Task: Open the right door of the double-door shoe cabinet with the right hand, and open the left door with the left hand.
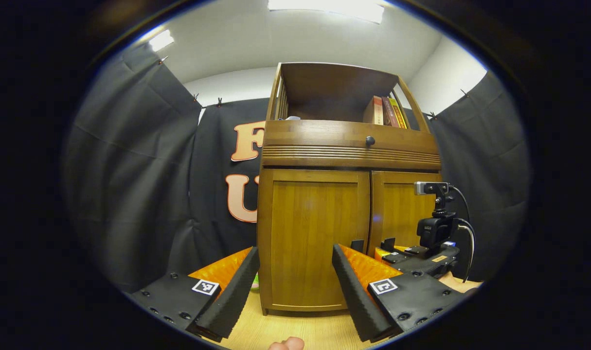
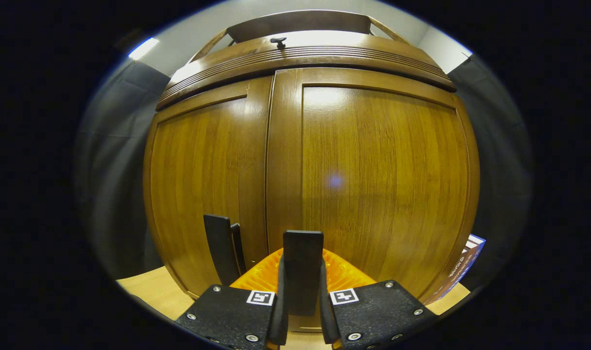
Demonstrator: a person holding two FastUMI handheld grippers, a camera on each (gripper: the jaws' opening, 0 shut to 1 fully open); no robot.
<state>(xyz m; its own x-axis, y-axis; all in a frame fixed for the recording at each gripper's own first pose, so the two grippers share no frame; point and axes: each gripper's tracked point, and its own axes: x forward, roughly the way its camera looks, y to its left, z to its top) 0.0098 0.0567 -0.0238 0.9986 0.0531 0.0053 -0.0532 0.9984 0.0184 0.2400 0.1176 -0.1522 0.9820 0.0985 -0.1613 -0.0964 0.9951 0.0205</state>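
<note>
From my left gripper view, the black booth cloth (image 1: 130,184) hangs on the left, and the wooden shoe cabinet (image 1: 349,146) stands upright on a pale wood floor (image 1: 295,330) at centre. My left gripper (image 1: 295,287) hovers in front of the left door (image 1: 314,238), well apart from it, fingers spread wide and holding nothing. Both doors look closed and flush. Above them runs a drawer front with a small dark knob (image 1: 369,141), and an open shelf holds a few books (image 1: 387,112) at its right end. Further right, the right gripper (image 1: 421,253) sits low against the right door (image 1: 397,209). In the right gripper view, the left door handle (image 2: 221,248) is a dark upright tab near the centre seam, and just right of it my right gripper (image 2: 302,291) is closed around the right door handle (image 2: 302,262), a matching dark tab, with both fingers seemingly pressed on it. I judge these doors to be rigid wooden panels on side hinges, moderately light, swinging in an arc. The glossy faces offer no purchase, so the tabs are the only sensible hold. The tab is narrow and smooth, so a pull that follows the arc should keep the pinch from slipping off.
</note>
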